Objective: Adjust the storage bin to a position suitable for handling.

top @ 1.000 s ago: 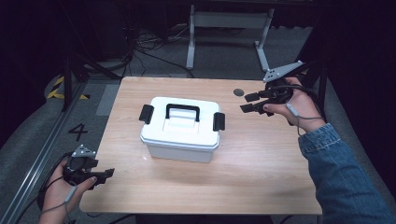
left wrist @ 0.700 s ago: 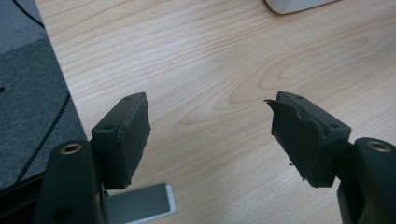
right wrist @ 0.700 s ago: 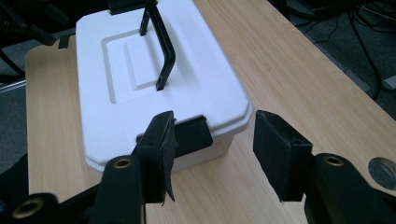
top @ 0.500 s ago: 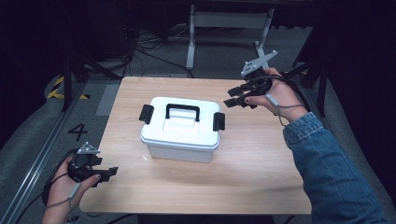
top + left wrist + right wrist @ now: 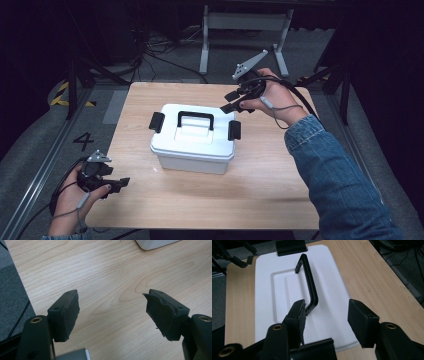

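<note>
Both tongs stood open and empty: the right tongs (image 5: 231,101) hovered above the right end of the white box (image 5: 192,140), which sat shut near the middle of the bench (image 5: 270,185), while the left tongs (image 5: 120,183) waited well apart at the near left corner. From the right gripper view, the black handle (image 5: 309,287) lay just ahead of the jaws. It looked like the approach; next, I judged, came lowering onto the handle or the right latch (image 5: 234,130).

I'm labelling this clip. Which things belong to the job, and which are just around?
In the job: white plastic box with black handle and latches; right gripper, open above it.
Just around: left gripper, open, idle; wooden table; metal stand.
</note>
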Available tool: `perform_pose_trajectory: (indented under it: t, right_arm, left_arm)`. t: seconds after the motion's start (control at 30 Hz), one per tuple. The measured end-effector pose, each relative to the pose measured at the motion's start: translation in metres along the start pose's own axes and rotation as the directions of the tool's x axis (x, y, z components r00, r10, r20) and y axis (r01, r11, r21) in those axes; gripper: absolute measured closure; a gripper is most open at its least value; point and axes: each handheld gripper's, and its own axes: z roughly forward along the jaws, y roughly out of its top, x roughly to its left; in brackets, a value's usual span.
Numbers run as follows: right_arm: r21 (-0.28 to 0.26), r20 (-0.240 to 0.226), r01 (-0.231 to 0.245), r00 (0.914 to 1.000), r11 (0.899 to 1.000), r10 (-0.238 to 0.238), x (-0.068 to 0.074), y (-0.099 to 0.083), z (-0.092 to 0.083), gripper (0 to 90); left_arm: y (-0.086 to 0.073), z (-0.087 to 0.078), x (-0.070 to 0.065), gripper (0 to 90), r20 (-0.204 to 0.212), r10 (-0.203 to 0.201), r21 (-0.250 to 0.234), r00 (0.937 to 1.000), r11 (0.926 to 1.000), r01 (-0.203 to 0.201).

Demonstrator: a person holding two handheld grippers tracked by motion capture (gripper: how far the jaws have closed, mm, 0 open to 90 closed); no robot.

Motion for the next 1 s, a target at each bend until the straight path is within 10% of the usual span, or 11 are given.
perform_pose_trajectory:
  t: [1.0]
  right_arm:
    - [0.125, -0.096, 0.068, 0.9937, 0.990, -0.057, 0.010, 0.020, 0.074, 61.1]
  left_arm:
    - [0.010, 0.011, 0.004, 27.7, 0.004, 0.007, -0.006, 1.0000, 1.0000, -0.007]
